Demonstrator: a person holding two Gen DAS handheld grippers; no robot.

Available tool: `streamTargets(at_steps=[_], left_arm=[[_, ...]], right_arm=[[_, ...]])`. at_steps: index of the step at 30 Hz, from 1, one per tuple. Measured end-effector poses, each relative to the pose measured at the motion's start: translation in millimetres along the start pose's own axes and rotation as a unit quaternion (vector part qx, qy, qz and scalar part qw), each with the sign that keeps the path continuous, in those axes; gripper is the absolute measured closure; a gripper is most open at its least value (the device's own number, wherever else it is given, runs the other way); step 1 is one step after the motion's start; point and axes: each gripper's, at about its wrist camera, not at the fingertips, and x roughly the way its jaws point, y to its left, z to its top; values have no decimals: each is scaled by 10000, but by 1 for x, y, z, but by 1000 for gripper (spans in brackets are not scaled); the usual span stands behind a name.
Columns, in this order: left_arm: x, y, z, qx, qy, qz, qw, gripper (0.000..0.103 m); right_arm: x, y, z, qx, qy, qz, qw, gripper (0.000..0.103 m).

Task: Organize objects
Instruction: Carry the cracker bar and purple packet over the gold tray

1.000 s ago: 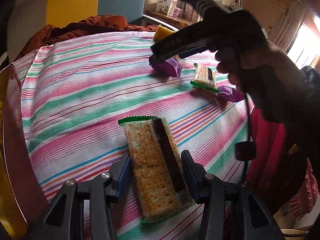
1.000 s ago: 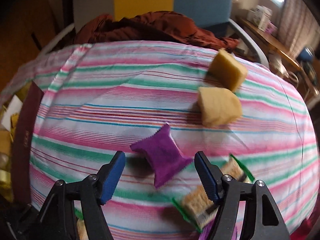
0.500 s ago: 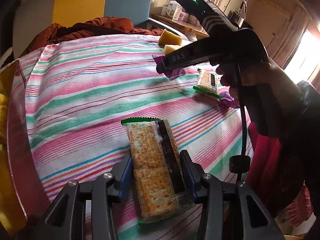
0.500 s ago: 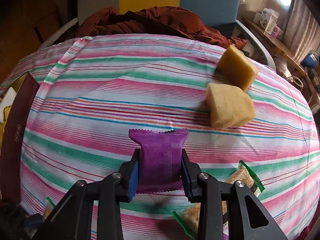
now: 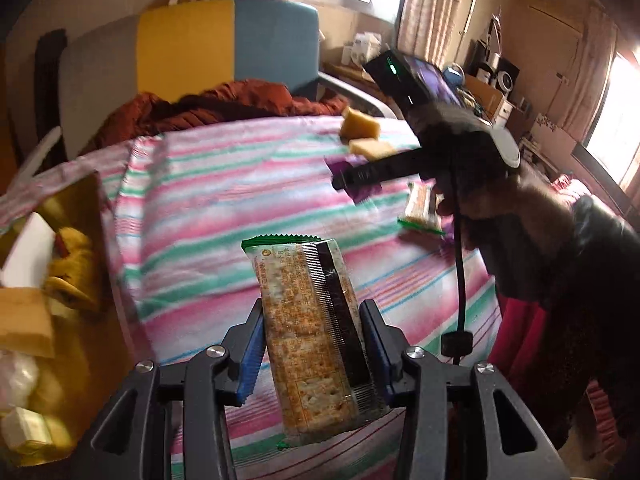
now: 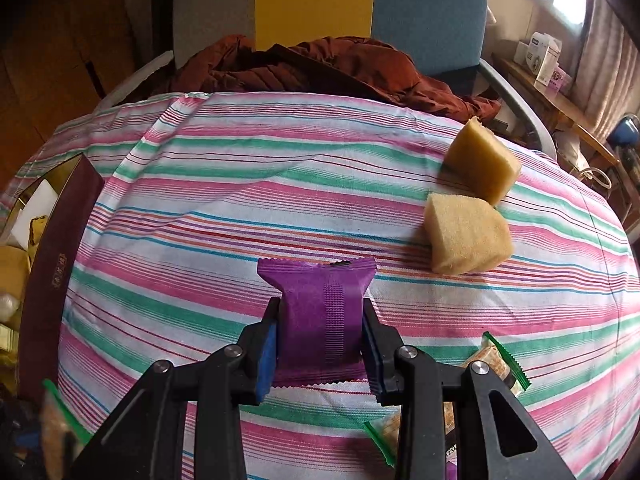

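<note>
Left gripper [image 5: 312, 344] clamped on cracker pack [image 5: 310, 332], lifted off striped worktop [image 5: 208, 200]. Right gripper [image 6: 320, 340] clamped on purple packet [image 6: 320, 312]. Carry both level toward box [image 6: 60, 256]; avoid crushing crackers.

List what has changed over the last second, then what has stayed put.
The right gripper, open around the purple snack packet a second ago, has shut on it. The left gripper kept its grip on the cracker packet and lifted it, so the box at the table's left edge has come into view. The two sponges and the other cracker packet stayed put on the striped tablecloth.
</note>
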Motion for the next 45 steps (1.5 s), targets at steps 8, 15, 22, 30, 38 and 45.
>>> streamTargets(at_steps=[8,15,22,30,38,45], left_arm=[[-31,21,7,-202,-302,421,9984,57],[-48,45,0,-423,-415,555,9967,57],[-63,70,-11,-716,-539,677,9937,57],[-77,92,-27,-994,-588,768,9903,57],[-95,120,-40,-1389,-710,838,9842,57],[-129,171,-55,-2070,-929,1177,9668,57]], right_arm=[[1,8,-2,-111,51,96,9999,66],[-1,26,-7,-133,196,264,9994,66],[-12,60,-17,-218,203,534,9981,66],[-36,106,-30,-165,-48,1062,9942,66],[-54,146,-41,-77,-276,1519,9880,66],[-71,174,-45,-226,-467,1739,9834,66]])
